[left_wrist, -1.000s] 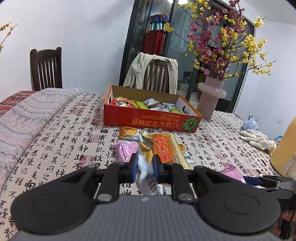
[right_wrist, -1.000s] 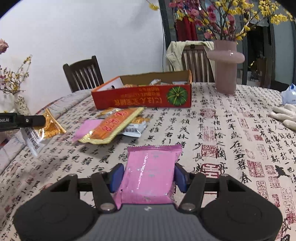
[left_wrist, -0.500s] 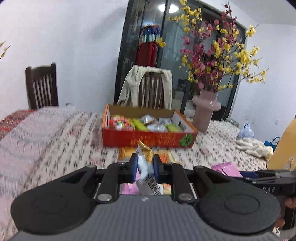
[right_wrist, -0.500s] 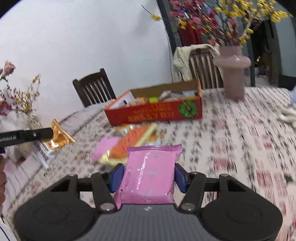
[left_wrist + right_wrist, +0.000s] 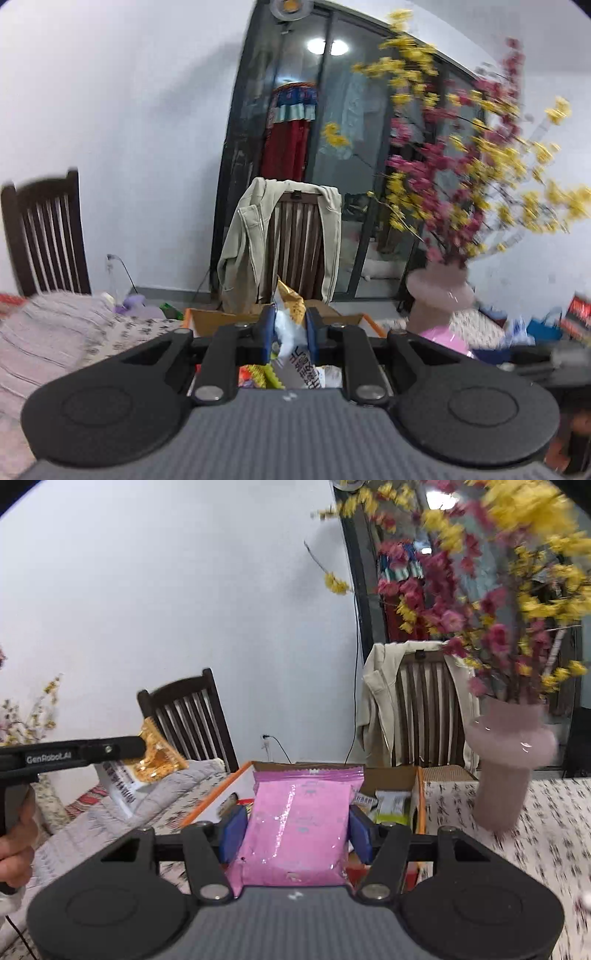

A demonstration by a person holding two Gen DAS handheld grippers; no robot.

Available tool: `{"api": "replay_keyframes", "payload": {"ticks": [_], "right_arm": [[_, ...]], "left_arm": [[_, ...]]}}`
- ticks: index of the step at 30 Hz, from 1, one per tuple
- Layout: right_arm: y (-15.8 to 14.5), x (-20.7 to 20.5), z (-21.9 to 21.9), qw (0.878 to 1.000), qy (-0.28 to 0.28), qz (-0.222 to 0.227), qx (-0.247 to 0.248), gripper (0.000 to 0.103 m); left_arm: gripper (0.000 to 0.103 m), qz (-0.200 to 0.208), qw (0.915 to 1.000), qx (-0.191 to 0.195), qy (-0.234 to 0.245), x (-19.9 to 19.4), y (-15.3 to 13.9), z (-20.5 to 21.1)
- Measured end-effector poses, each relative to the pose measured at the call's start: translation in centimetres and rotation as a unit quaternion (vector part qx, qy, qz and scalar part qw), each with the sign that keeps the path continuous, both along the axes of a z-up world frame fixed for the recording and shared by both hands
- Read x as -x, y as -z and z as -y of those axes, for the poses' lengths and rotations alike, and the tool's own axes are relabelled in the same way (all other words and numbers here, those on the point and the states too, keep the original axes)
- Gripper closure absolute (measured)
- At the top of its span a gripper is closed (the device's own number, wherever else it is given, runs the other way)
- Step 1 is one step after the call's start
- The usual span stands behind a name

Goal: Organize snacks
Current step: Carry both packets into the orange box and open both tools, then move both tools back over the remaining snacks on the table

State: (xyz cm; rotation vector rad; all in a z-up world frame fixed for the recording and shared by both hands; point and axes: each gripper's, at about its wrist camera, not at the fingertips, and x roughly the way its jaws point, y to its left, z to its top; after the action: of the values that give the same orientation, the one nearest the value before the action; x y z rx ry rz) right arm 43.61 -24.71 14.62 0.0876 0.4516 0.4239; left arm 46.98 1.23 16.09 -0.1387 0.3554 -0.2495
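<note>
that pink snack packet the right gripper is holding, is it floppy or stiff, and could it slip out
The pink packet probably is fairly stiff: it stands up past the right gripper without drooping. Its glossy film looks slippery, so it might slide. It seems light.

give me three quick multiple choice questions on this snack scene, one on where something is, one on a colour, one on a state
1. Where does the beige jacket hang?
A. over a wooden chair back behind the open cardboard snack box
B. on the pink ceramic vase
C. folded in the box

2. What colour is the flat foil packet in the right gripper?
A. green
B. pink
C. silver

3. What state is the left gripper in?
A. open and empty
B. lying on the table
C. shut on a white and gold snack packet

Answers: 1 A, the jacket drapes the chair's top rail; 2 B, the wrapper is glossy pink; 3 C, both jaws press the packet's sides.
</note>
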Motion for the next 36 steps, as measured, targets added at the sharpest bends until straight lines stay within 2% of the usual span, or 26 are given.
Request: {"api": "replay_keyframes", "payload": {"ticks": [4,8,11,14,17,18,22,25,29,32,36], "right_arm": [[1.7,-6.0,-0.8,0.999,0.007,-0.034,0.004,0.045],[4.5,-10.9,-2.1,0.998,0.019,-0.059,0.025,0.045],[7.4,-14.0,-3.2,0.995,0.024,-0.086,0.034,0.045],[10.0,-15.4,-4.0,0.993,0.037,-0.100,0.053,0.045],[11.7,-15.9,-4.3,0.991,0.042,-0.115,0.062,0.044],[12.0,-15.7,-4.4,0.990,0.039,-0.115,0.067,0.039],[11.3,-14.5,-3.9,0.991,0.041,-0.098,0.085,0.029],[9.8,-13.5,-2.8,0.992,0.050,-0.079,0.083,0.025],[8.9,-13.0,-1.5,0.993,0.059,-0.073,0.071,0.021],[8.2,-12.3,-1.0,0.993,0.061,-0.074,0.064,0.021],[6.8,-10.6,-1.1,0.994,0.056,-0.063,0.063,0.021]], "left_arm": [[0.085,-0.044,0.9979,0.047,0.012,-5.4,2.3,0.2],[0.085,-0.074,0.9961,0.046,0.014,-9.0,5.2,1.3],[0.085,-0.088,0.9941,0.061,0.018,-10.2,7.2,1.3],[0.085,-0.104,0.9917,0.073,0.024,-10.8,8.7,1.5],[0.084,-0.117,0.9907,0.062,0.031,-11.4,10.1,2.1],[0.084,-0.119,0.9906,0.059,0.033,-11.4,10.4,2.3],[0.084,-0.126,0.9895,0.060,0.038,-11.5,11.2,2.8],[0.081,-0.127,0.9906,0.029,0.042,-11.5,11.7,3.3],[0.055,-0.114,0.9929,-0.015,0.029,-10.4,11.3,3.2],[0.055,-0.105,0.9939,-0.022,0.023,-9.2,10.0,2.4],[0.046,-0.089,0.9945,-0.053,0.011,-6.9,8.2,1.6]]}}
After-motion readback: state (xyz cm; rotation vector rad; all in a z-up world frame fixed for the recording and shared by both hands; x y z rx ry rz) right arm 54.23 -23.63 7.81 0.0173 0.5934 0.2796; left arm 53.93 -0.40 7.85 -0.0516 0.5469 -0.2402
